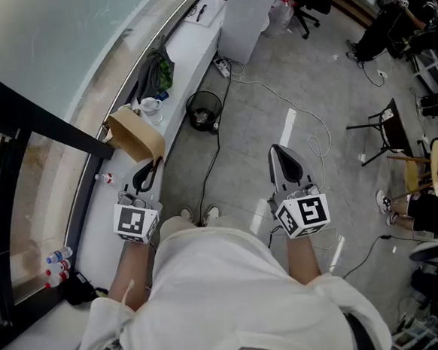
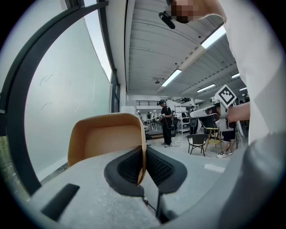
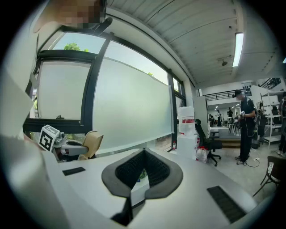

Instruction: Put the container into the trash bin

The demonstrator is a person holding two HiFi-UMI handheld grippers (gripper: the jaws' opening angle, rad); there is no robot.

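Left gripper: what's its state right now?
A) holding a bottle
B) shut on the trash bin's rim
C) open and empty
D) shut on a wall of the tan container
D: in the left gripper view, the left gripper has its jaws closed on one side wall of the tan container.

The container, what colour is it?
Tan, like brown cardboard; the container shows best in the left gripper view.
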